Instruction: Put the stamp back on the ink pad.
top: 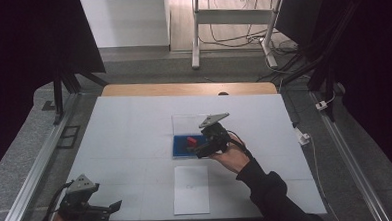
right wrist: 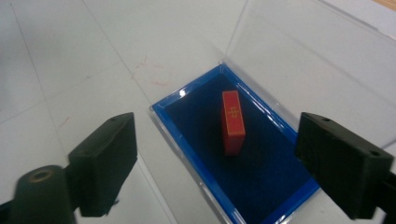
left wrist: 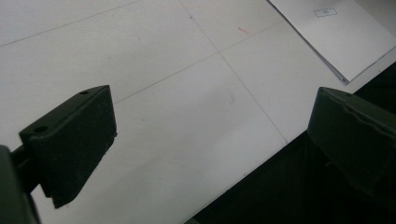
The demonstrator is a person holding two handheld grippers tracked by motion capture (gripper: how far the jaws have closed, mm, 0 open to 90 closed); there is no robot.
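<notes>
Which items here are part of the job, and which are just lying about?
In the job: small red rectangular block; blue-lined clear plastic case with its lid open; right gripper, open above it.
Lying about: white paper sheet; left gripper, idle at the table edge.

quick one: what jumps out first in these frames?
The red block lying in the blue-lined box, mid-table, its clear lid flipped open behind. The right gripper hangs just above it, jaws apart, holding nothing. The left gripper sits open at the table's near left corner, beside a white sheet.
</notes>
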